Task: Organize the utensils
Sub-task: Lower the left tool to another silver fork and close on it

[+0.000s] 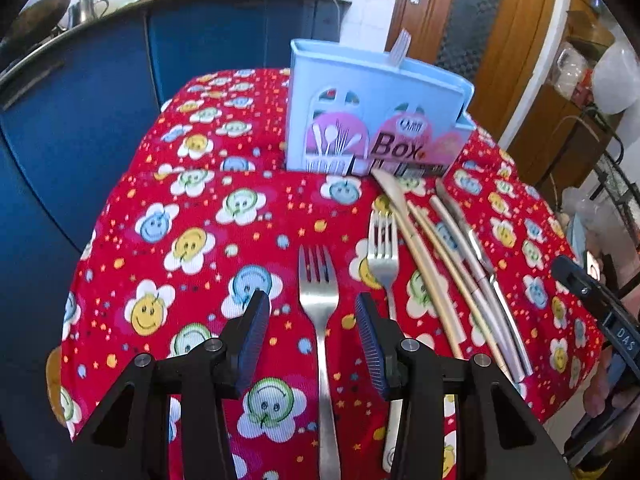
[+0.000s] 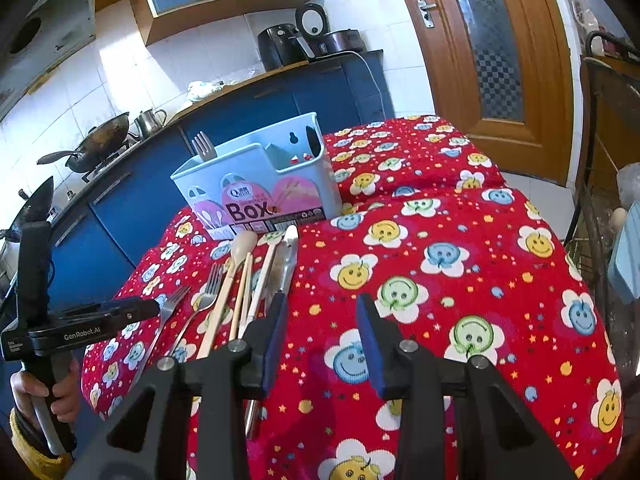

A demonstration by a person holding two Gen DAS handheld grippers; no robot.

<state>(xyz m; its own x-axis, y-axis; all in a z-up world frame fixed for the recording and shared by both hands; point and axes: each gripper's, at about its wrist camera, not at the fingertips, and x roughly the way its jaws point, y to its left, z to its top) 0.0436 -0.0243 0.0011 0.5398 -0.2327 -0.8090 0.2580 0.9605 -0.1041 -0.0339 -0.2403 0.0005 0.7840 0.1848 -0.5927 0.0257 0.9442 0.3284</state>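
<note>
A light blue utensil box (image 1: 372,112) stands at the far side of the red smiley-print tablecloth (image 1: 200,232), with one fork (image 1: 400,46) upright in it. My left gripper (image 1: 310,320) is open, its pads either side of a steel fork (image 1: 319,300) lying flat. A second fork (image 1: 383,252), a wooden spoon (image 1: 420,260), chopsticks and metal utensils (image 1: 480,276) lie to the right. In the right wrist view the box (image 2: 260,184) and the row of utensils (image 2: 240,280) sit left of my open, empty right gripper (image 2: 322,316).
Blue kitchen cabinets (image 1: 100,100) stand close behind and left of the table. A wooden door (image 2: 492,40) is at the back right. A wire rack (image 2: 604,200) stands beside the table's right edge. The left handheld gripper body (image 2: 80,328) shows at the left.
</note>
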